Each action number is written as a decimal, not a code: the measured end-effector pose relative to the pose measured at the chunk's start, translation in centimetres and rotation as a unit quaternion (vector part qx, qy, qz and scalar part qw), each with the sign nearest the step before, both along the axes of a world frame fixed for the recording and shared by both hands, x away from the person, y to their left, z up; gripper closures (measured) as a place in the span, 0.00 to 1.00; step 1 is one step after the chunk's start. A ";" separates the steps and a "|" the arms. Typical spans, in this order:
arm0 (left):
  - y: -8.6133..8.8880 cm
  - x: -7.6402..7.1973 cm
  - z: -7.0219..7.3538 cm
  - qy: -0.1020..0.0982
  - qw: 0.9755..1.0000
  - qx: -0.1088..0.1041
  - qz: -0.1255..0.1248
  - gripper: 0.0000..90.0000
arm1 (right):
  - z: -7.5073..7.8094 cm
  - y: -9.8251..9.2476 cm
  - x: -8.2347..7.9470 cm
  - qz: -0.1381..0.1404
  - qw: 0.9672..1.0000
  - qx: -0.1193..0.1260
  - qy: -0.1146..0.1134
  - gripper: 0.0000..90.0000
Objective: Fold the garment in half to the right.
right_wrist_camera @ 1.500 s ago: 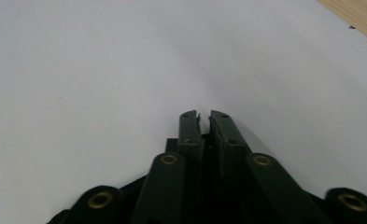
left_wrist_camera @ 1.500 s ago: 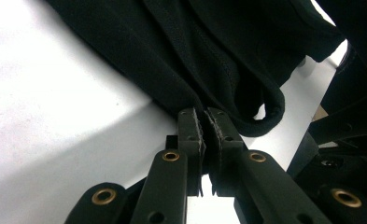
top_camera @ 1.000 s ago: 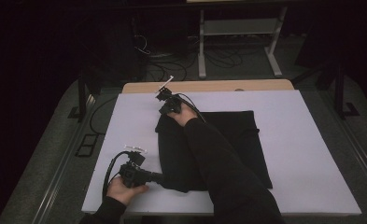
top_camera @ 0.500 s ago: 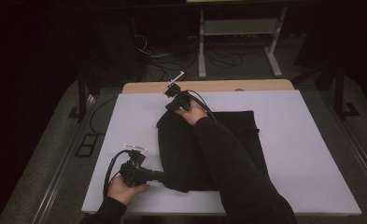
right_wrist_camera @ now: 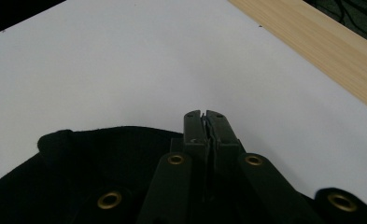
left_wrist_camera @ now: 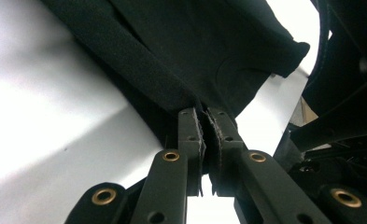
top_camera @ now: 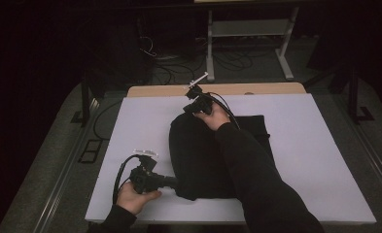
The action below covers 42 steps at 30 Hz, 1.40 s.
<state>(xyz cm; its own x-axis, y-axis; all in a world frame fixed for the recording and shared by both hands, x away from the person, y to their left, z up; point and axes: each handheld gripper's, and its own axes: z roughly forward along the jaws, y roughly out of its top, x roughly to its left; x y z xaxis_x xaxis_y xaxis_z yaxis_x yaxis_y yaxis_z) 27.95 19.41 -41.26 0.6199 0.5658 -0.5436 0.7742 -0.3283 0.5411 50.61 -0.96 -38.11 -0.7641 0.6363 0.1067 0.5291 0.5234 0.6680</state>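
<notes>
While both grippers pinch it, black garment (top_camera: 213, 155) on white table (top_camera: 324, 160): left gripper (top_camera: 171, 182) clamping its seven-o'clock hem, right gripper (top_camera: 191, 108) its eleven-o'clock edge.

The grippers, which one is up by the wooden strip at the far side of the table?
The right gripper, pinching the black cloth at its far edge near the wooden strip. The left gripper grips the cloth's near corner, by the person's side.

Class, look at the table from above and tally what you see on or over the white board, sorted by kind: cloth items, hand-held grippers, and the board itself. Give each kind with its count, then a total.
Black cloth garment: 1
Hand-held grippers, left gripper and right gripper: 2
White board: 1
Total: 4
</notes>
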 end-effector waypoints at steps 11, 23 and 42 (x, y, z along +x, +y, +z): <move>-0.8 -0.2 1.7 -0.015 0.999 -0.029 -0.006 0.92 | 1.3 -1.2 -0.4 -0.003 1.000 0.001 -0.012 0.96; -3.2 0.5 3.1 -0.010 0.996 -0.084 -0.032 0.93 | 2.0 -3.7 -0.5 -0.017 1.000 0.014 -0.022 0.96; -8.4 1.4 4.4 -0.022 0.992 -0.091 -0.080 0.93 | 1.9 -8.4 -0.9 -0.049 0.998 0.031 -0.025 0.96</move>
